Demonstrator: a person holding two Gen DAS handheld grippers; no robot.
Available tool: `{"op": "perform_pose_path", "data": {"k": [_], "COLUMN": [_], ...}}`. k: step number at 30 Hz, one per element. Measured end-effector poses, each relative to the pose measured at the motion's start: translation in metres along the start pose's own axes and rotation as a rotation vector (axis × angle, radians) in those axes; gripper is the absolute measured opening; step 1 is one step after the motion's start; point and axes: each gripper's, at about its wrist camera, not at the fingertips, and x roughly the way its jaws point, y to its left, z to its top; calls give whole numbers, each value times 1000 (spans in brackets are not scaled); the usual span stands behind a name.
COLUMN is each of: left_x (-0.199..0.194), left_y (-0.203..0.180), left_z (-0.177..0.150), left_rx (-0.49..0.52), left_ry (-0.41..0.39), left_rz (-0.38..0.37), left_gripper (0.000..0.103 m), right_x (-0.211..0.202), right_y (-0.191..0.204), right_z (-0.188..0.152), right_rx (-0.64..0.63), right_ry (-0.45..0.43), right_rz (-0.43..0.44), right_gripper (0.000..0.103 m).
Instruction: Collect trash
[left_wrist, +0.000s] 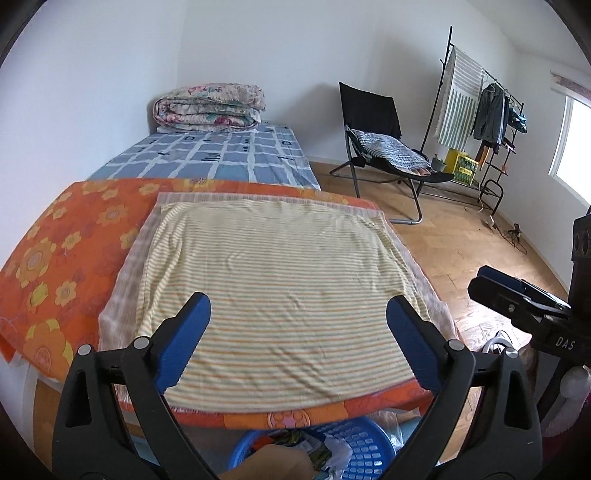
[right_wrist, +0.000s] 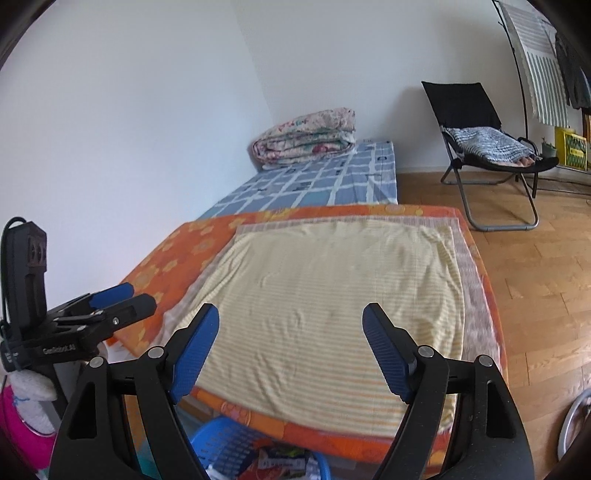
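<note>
A blue plastic basket (left_wrist: 364, 448) holding crumpled paper and wrappers (left_wrist: 332, 454) sits on the floor under the near edge of the table. It also shows in the right wrist view (right_wrist: 221, 443), with wrappers (right_wrist: 280, 461) inside. My left gripper (left_wrist: 298, 306) is open and empty above the striped yellow cloth (left_wrist: 277, 288). My right gripper (right_wrist: 291, 315) is open and empty above the same cloth (right_wrist: 332, 302). Each gripper shows from the side in the other's view: the right one (left_wrist: 517, 295) and the left one (right_wrist: 122, 299).
The cloth lies on an orange flowered cover (left_wrist: 55, 266). Behind it is a bed with a blue checked sheet (left_wrist: 221, 155) and a folded quilt (left_wrist: 210, 107). A black folding chair (left_wrist: 376, 147) and a clothes rack (left_wrist: 480, 110) stand on the wooden floor (left_wrist: 461, 240).
</note>
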Motion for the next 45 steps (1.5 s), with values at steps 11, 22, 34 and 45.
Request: {"op": "perform_pose_path", "data": {"k": [11, 22, 34, 45], "left_x": [15, 33, 35, 34], "left_y": [10, 19, 16, 16], "left_z": [8, 6, 2, 2], "left_rx": [-58, -91, -82, -78], "left_ry": [-6, 50, 55, 55], "left_rz": [11, 34, 30, 29], "left_gripper": [102, 102, 102, 102], "right_x": [26, 51, 56, 60], "right_y": [-6, -16, -16, -15], "right_z": [16, 13, 11, 9], "right_rx": [8, 60, 61, 65], "right_ry": [-12, 39, 58, 70], "right_rz": [11, 4, -12, -23], "right_gripper": [80, 80, 80, 80]}}
